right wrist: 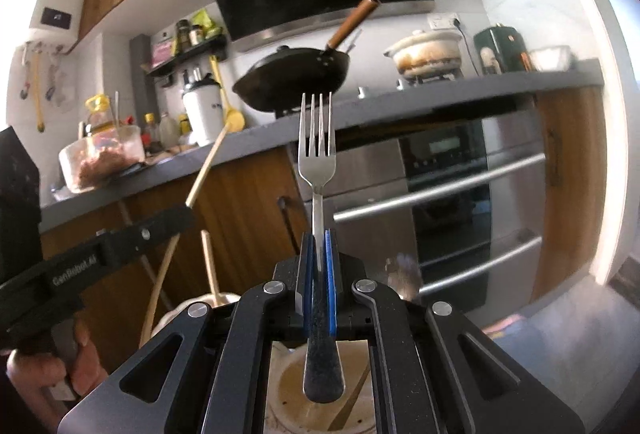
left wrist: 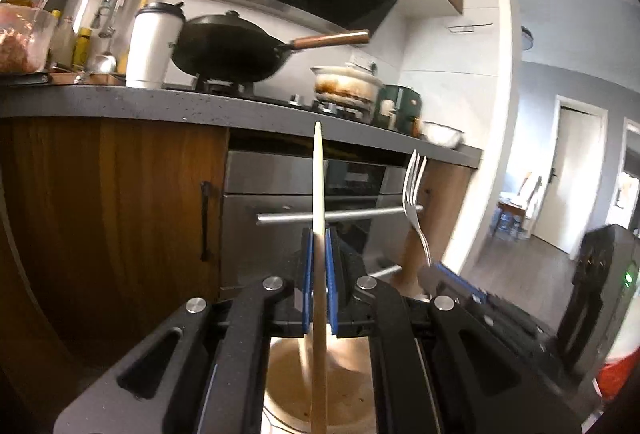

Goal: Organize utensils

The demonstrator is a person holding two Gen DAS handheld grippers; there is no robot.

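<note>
Left gripper (left wrist: 319, 266) is clamped on a wooden spoon (left wrist: 319, 186), long axis upright toward 12 o'clock. Right gripper (right wrist: 319, 266) grips a steel fork (right wrist: 317, 154) likewise, tines up. A beige holder (right wrist: 288, 386) lies directly beneath both at 6 o'clock, so neither is nearer. The left gripper's body reads "GenRobot.AI".

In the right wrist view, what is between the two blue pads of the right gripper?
The fork: its handle is clamped between the pads of the right gripper, tines pointing up. The right wrist view shows this.
</note>
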